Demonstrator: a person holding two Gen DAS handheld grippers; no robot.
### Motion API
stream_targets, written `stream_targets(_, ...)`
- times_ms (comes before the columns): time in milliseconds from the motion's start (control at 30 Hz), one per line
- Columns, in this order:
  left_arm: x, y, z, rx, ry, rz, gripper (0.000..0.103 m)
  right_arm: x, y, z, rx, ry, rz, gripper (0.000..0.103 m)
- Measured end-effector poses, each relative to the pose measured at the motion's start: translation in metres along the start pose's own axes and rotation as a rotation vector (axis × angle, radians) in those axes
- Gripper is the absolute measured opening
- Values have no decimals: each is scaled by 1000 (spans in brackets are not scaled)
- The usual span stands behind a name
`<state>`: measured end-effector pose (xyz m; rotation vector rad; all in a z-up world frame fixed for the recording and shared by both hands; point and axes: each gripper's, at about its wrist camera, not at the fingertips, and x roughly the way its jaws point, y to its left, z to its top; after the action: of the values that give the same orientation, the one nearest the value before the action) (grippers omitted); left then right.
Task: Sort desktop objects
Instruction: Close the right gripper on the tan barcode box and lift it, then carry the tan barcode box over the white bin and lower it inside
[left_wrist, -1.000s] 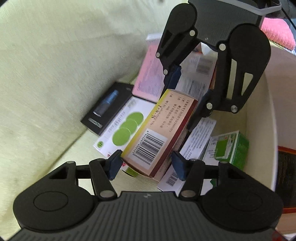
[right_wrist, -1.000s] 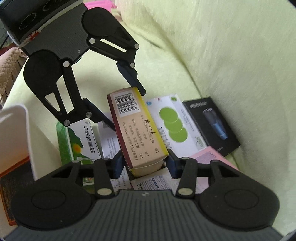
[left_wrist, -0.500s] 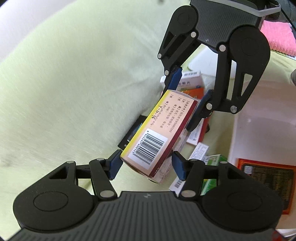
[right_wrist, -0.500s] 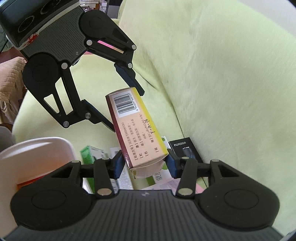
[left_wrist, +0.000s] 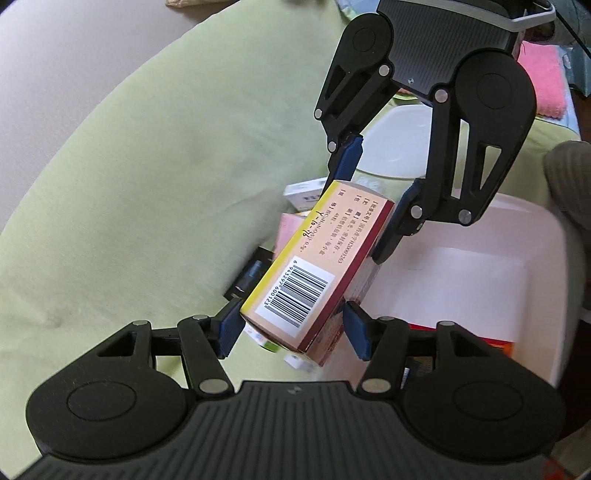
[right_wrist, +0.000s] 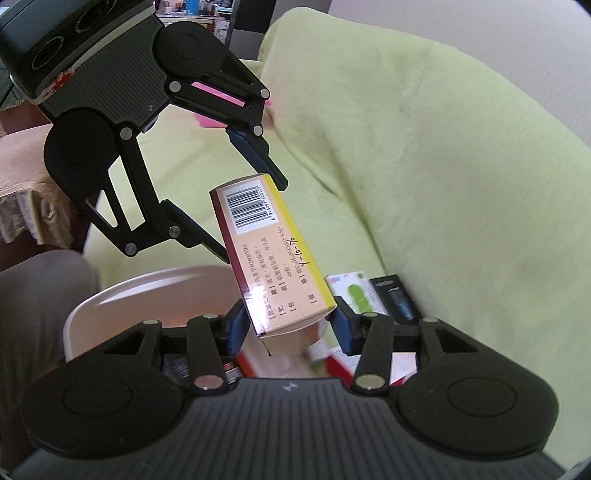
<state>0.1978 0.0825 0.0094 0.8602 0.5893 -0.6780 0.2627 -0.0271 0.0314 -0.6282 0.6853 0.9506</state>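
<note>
Box: a long medicine box (left_wrist: 310, 269), tan on its broad face with a yellow edge strip, a dark red side, a white barcode label at one end, printed lines of text and a handwritten mark.
Where it is: held in the air between the two grippers, tilted, above a pale green cloth (left_wrist: 147, 177) and just beside the rim of a white bin (left_wrist: 546, 229).
Left gripper (left_wrist: 291, 328): its blue-padded jaws stand on either side of the barcode end; the left pad touches the box, the right pad shows a small gap, so a firm grip cannot be told.
Right gripper (right_wrist: 288, 328): its jaws flank the other end of the box, pads close against both sides, gripping it.
Below: more cartons lie on the cloth, among them a white box with green circles (right_wrist: 354, 295) and a black box (right_wrist: 397, 297).
Since the earlier frames: the box has been lifted out of the heap of cartons and carried toward the white bin, which now fills far more of both views; both grippers keep their places at its ends.
</note>
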Motion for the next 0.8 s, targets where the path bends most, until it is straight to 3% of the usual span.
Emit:
stream_targets(200, -6, -39, -9, -44, 30, -34, 60, 2, 28, -27, 2, 32, 44, 44)
stream_targets(567, 19, -84, -39, -144, 98, -109, 60, 27, 57, -69, 36, 101, 128, 44)
stream_targets(800, 43, -89, -59, -213, 126, -135, 60, 47, 61, -82, 32, 123, 159, 44)
